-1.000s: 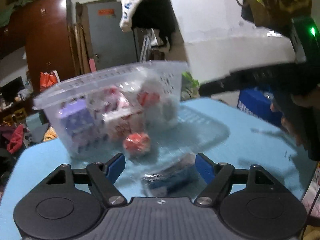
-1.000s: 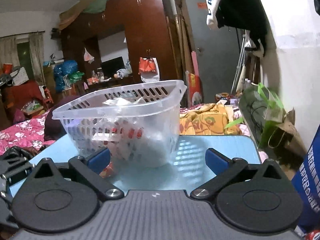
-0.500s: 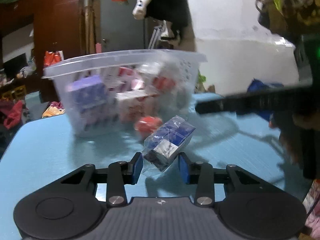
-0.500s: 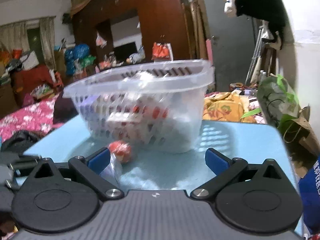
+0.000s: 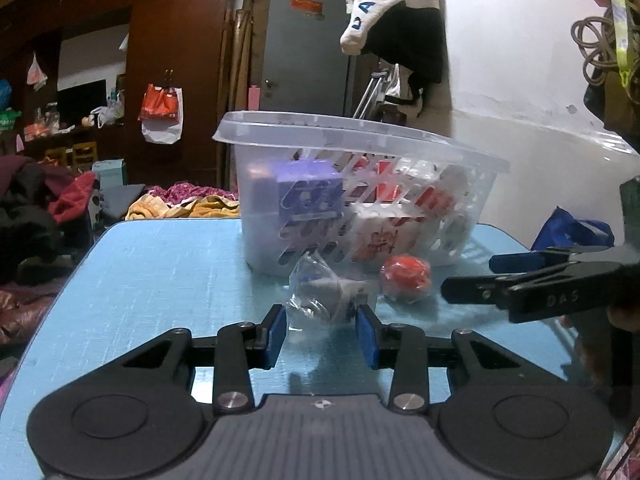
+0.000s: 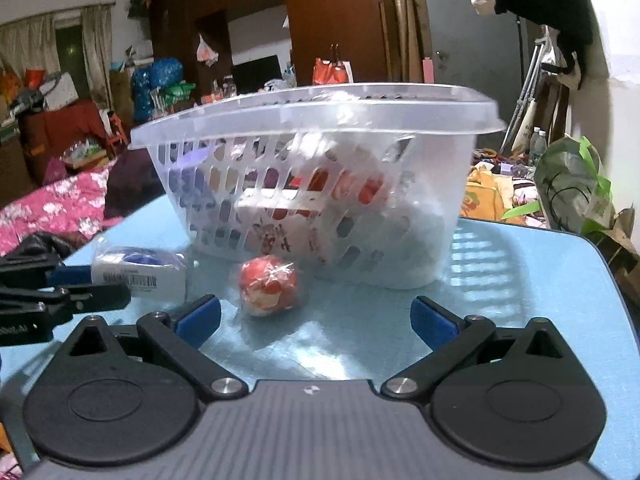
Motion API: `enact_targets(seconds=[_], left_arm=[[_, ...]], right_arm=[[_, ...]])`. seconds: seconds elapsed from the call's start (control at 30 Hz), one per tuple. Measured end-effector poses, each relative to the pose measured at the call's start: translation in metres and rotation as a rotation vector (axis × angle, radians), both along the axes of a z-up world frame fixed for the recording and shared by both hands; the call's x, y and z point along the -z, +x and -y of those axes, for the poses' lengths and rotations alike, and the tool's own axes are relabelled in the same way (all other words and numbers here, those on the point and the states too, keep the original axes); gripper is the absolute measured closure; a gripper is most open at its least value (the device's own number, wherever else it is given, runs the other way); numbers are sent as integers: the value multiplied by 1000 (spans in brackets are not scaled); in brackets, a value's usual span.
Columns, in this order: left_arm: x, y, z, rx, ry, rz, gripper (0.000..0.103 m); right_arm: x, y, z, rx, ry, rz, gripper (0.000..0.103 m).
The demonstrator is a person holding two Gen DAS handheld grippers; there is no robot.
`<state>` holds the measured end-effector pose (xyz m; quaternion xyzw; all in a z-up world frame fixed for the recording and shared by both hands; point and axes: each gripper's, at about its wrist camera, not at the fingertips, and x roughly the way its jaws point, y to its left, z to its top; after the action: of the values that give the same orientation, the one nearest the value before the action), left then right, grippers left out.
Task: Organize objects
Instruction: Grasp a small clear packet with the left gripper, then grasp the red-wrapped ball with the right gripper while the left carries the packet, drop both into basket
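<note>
The left gripper (image 5: 322,336) has a grey ribbed housing bearing a small round emblem, two black round discs with raised circles, and black linkage arms pinned by silver screws, ending in blue pads (image 5: 275,335). The right gripper (image 6: 316,318) is built alike, with blue pads (image 6: 434,321). Seen side-on from the left wrist, its black finger carries faint embossed lettering and small screws.

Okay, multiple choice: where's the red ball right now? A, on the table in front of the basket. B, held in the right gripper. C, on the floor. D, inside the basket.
A: the red ball lies on the table just in front of the basket, and the right gripper is open and empty.
</note>
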<state>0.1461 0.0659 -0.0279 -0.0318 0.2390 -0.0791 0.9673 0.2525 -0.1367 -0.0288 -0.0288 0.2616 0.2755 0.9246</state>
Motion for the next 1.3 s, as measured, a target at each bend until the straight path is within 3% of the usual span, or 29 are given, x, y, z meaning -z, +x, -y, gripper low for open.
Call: enact_targets(seconds=[0.23, 0.37, 0.43, 0.47, 0.5, 0.7, 1.0, 1.13, 1.3], left_arm=[[2, 2, -7, -8, -9, -1, 62], [5, 5, -6, -7, -7, -15, 63], [6, 5, -6, -4, -6, -18, 63], [7, 5, -6, -2, -4, -19, 63], [7, 6, -6, 0, -3, -18, 63], [8, 10, -2, 2, 11, -23, 62], [12, 26, 10, 11, 69, -86, 52], [13, 28, 16, 23, 88, -85, 62], [2, 9, 20, 3, 96, 37, 62]], right_arm=[[-4, 4, -25, -35, -32, 18, 1], [-3, 13, -40, -52, -59, -5, 13], [1, 19, -44, -61, -63, -39, 26], [3, 20, -44, -67, -62, -56, 43], [6, 22, -42, -70, -62, -70, 49], [1, 11, -22, -59, -53, -42, 51], [-5, 2, 13, -30, -15, -34, 51], [-7, 0, 20, -20, 0, -28, 51], [-10, -7, 29, -16, 28, -12, 51]])
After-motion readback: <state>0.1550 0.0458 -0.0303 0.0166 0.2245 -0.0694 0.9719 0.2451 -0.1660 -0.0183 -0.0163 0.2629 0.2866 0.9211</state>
